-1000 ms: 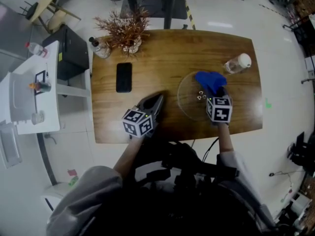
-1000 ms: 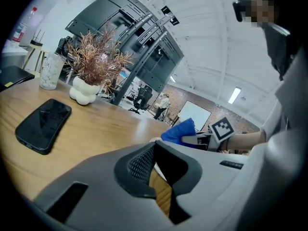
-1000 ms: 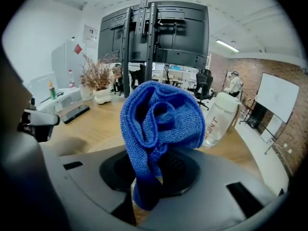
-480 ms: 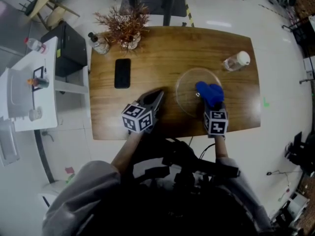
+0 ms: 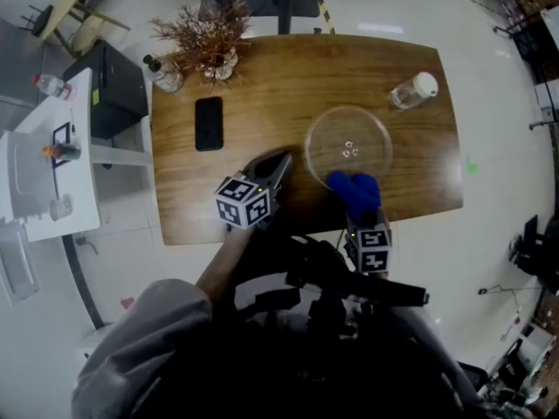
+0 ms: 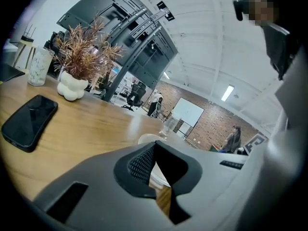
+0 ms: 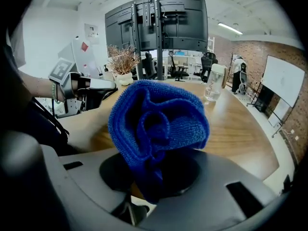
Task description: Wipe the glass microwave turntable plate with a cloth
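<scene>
The clear glass turntable plate point(image 5: 327, 142) lies flat on the wooden table point(image 5: 262, 85), right of centre, with nothing on top of it. My right gripper point(image 5: 356, 209) is shut on a bunched blue cloth point(image 5: 354, 192), which sits just off the plate's near rim, by the table's front edge. In the right gripper view the cloth point(image 7: 159, 124) bulges up from between the jaws and hides the plate. My left gripper point(image 5: 281, 161) rests on the table left of the plate, shut and holding nothing. Past its tips point(image 6: 154, 146) a strip of the plate's rim point(image 6: 143, 138) shows.
A black phone point(image 5: 208, 123) lies at the table's left. A dried plant in a white vase point(image 5: 203, 46) and a small jar point(image 5: 166, 77) stand at the far left corner. A clear bottle point(image 5: 412, 91) lies at the far right. A white side table point(image 5: 44, 173) stands at the left.
My right gripper has drawn the blue cloth back off the plate toward the table's front edge, leaving the plate uncovered. The left gripper has hardly moved.
</scene>
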Tool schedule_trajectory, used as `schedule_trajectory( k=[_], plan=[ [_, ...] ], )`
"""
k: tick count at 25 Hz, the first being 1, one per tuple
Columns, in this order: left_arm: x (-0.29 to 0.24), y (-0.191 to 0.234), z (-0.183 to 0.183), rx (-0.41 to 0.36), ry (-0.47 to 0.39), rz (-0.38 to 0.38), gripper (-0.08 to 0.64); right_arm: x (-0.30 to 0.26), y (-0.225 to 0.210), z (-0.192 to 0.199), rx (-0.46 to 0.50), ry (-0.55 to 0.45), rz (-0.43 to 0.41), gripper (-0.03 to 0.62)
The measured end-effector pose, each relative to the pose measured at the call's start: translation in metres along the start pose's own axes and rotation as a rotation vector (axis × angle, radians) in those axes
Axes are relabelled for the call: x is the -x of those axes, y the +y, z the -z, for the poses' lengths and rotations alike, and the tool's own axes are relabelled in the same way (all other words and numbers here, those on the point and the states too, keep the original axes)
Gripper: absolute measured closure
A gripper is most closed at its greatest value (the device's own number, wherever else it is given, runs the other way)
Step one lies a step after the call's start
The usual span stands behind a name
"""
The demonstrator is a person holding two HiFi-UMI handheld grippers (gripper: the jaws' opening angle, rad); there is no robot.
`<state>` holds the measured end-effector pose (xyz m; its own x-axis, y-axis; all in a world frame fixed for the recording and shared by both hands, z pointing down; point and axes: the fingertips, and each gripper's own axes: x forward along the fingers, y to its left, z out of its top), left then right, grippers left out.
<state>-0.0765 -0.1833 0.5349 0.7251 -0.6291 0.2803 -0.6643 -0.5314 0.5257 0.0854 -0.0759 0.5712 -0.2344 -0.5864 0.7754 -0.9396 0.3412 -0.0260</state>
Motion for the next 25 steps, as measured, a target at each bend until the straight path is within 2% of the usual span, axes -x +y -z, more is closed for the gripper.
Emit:
schedule_trajectory(
  k=[4,8,13,17,20,23,25],
  plan=[
    [-0.005,-0.011,0.001,-0.033,0.017,0.033,0.56,0.001,-0.002,-0.002,-0.01,-0.011,0.003,0.497],
    [-0.008,-0.024,0.004,-0.089,0.041,0.084,0.56,-0.001,-0.026,-0.032,0.011,-0.063,0.034,0.497],
    [-0.007,-0.035,0.008,-0.123,0.059,0.129,0.56,-0.019,-0.09,-0.078,0.063,-0.116,0.159,0.497],
    [-0.008,-0.039,0.01,-0.13,0.069,0.14,0.56,-0.043,-0.14,-0.102,0.052,-0.113,0.245,0.497],
    [-0.007,-0.041,0.01,-0.134,0.073,0.143,0.56,-0.059,-0.166,-0.098,-0.001,-0.059,0.29,0.497],
    [-0.005,-0.04,0.01,-0.133,0.071,0.139,0.56,-0.066,-0.166,-0.079,-0.063,-0.013,0.269,0.497],
    [-0.005,-0.037,0.01,-0.131,0.073,0.132,0.56,-0.063,-0.161,-0.07,-0.062,-0.035,0.258,0.497]
  ],
)
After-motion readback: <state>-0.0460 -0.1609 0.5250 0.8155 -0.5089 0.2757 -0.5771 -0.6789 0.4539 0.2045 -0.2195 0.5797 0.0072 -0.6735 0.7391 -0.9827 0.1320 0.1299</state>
